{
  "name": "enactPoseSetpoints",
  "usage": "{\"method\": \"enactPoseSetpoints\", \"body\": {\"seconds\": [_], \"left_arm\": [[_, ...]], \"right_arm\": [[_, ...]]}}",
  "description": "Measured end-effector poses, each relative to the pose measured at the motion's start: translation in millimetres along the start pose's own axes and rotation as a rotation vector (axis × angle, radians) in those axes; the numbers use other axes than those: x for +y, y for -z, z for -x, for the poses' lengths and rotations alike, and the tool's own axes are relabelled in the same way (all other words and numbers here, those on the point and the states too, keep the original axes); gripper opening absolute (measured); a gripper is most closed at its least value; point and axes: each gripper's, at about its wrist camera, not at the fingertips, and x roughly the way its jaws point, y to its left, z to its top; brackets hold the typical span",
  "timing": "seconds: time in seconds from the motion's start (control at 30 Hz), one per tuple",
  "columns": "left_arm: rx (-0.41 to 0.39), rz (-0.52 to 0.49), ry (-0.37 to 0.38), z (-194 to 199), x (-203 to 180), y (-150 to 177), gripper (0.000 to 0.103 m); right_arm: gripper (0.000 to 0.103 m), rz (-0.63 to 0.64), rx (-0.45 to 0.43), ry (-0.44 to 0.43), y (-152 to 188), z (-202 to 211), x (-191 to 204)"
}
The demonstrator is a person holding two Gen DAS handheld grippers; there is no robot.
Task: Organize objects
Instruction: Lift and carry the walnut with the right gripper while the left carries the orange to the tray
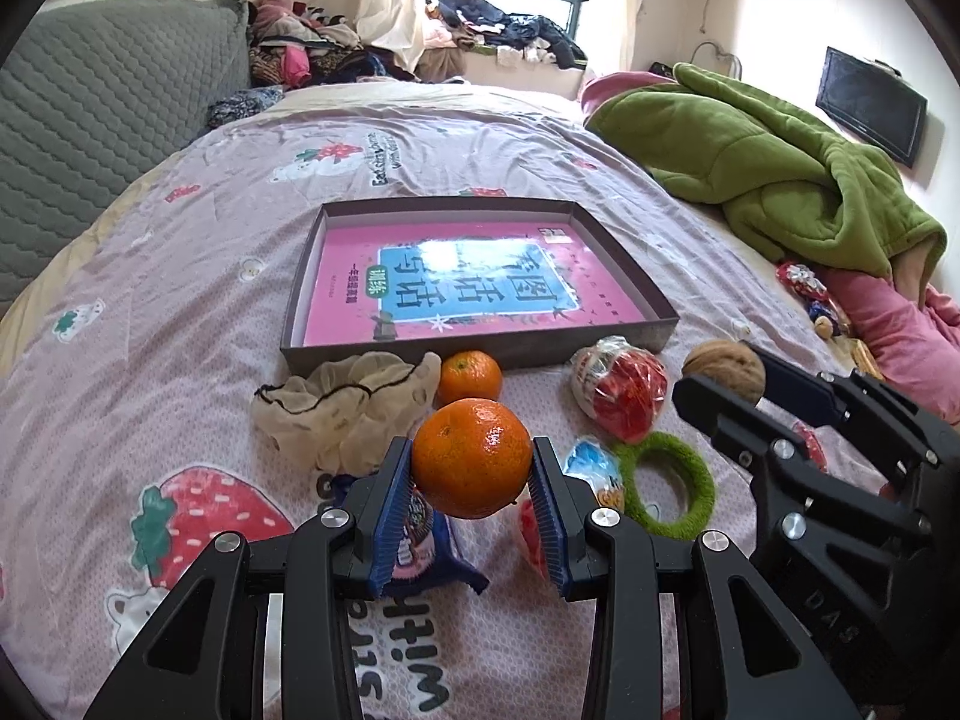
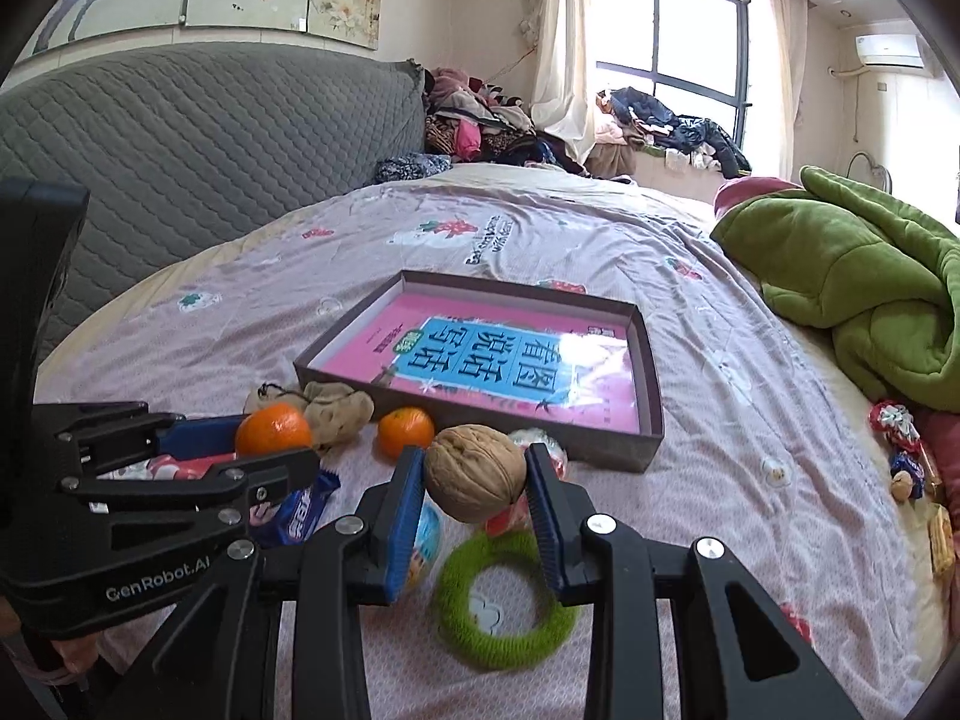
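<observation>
Two tongs, left tongs (image 1: 472, 483) gripping tangerine (image 1: 472, 457), right tongs (image 2: 474, 489) gripping walnut (image 2: 475, 473)

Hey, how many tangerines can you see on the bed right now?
2. One tangerine is clamped in the left tool, lifted above the bedsheet. The second tangerine lies on the sheet against the near wall of the shallow box. Others may be hidden.

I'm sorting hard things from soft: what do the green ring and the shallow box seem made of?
Green ring: soft, fuzzy yarn or plush over a hoop, judging by its nubby matte surface. Shallow box: thin matte cardboard, likely, with straight folded walls; the book inside looks glossy.
</observation>
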Motion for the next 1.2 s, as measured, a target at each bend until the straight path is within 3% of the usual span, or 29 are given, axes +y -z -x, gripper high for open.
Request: {"method": "enactPoseSetpoints", "body": {"seconds": [0.83,1.2], "left_arm": [[-0.082,-0.029,-0.042,-25.0,17.3,-67.6,0.04],[-0.047,-0.039,-0.021,-59.1,28.5,-84.8,0.04]], "right_arm": [[0.034,0.001,-0.027,0.002,-41.5,-37.7,-26.0],[0.034,0.01,0.008,0.015,-54.4,-72.3,-43.1]]}}
